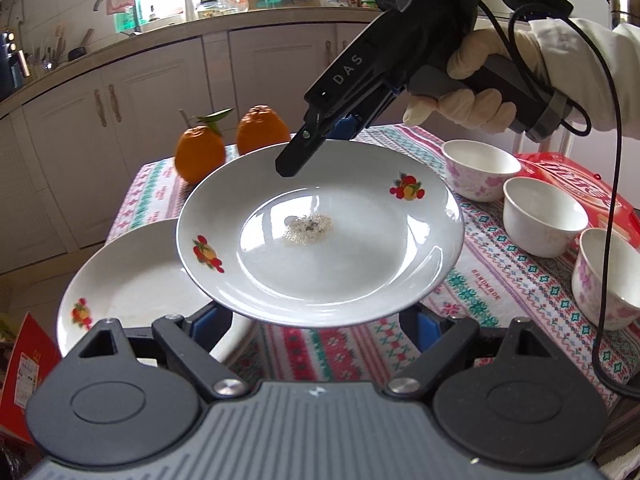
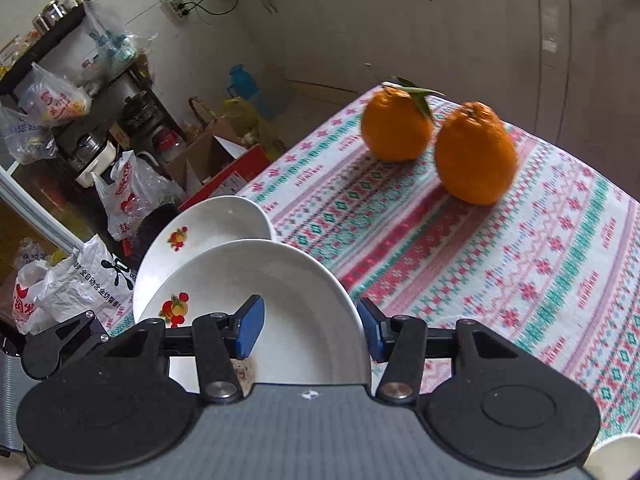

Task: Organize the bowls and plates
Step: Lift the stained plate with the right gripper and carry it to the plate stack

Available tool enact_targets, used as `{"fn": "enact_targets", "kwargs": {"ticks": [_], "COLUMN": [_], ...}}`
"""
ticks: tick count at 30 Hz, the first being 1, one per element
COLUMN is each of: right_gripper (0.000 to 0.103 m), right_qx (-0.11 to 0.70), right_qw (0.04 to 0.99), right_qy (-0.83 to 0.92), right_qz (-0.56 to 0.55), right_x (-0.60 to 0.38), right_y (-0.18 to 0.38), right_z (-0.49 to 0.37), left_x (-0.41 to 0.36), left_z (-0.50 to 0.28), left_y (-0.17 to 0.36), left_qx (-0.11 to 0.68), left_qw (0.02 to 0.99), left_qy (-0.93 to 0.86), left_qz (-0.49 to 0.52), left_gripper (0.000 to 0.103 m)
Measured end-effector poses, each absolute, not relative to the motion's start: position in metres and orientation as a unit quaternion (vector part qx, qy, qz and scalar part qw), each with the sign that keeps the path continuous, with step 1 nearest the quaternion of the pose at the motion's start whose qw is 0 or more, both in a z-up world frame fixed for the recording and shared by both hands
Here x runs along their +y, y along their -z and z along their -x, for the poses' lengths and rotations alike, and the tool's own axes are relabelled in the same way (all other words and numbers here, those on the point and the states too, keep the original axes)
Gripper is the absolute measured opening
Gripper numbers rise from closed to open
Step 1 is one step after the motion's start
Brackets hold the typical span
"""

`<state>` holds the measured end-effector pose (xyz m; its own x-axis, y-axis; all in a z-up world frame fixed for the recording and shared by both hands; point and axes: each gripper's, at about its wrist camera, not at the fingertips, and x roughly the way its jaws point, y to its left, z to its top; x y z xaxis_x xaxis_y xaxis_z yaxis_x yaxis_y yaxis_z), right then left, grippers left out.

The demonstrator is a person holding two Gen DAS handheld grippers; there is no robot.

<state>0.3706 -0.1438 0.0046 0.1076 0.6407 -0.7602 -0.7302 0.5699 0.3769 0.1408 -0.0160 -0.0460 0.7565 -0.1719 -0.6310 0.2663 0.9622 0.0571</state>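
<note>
A white plate [image 1: 340,264] with fruit prints and a smear of residue in its well hangs above the table. My right gripper [image 1: 312,148] is shut on its far rim, one finger on top and one beneath. In the right wrist view the same plate [image 2: 304,304] stands edge-on between the right gripper [image 2: 308,330] pads. My left gripper [image 1: 318,320] reaches under the near rim with its jaws wide apart. The plate hides its tips, so contact is unclear. A second matching plate [image 1: 132,288] [image 2: 208,232] lies at the table's left edge. Three floral bowls [image 1: 480,168] [image 1: 540,216] [image 1: 604,276] stand in a row on the right.
Two oranges [image 1: 200,152] [image 1: 262,128] sit at the table's far end on the patterned cloth [image 1: 500,280]. A red box [image 1: 576,184] lies behind the bowls. Bags and boxes [image 2: 120,200] crowd the floor beyond the table's left edge. A gloved hand [image 1: 472,80] holds the right gripper.
</note>
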Motion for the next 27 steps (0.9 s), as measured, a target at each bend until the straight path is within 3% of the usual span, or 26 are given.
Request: {"fn": "enact_targets", "kwargs": {"ticks": [17, 27], "right_gripper": [0.057, 0.057], "right_qx": [0.480, 0.495], "right_qw": [0.702, 0.695], "right_qy": [-0.522, -0.517], "right_qz": [0.065, 0.063], "right_x": [-0.029, -0.008], "right_y": [0.007, 0.023], "right_z": [-0.365, -0.371], "left_x": [0.062, 0.080], "left_z": [-0.118, -0.124], "left_y": [0.050, 0.056], "left_qx": [0.345, 0.357], "left_qw": [0.936, 0.932], "left_qy": [0.041, 0.041], "left_qz": [-0.049, -0.040], "left_gripper": [0.090, 0.090]}}
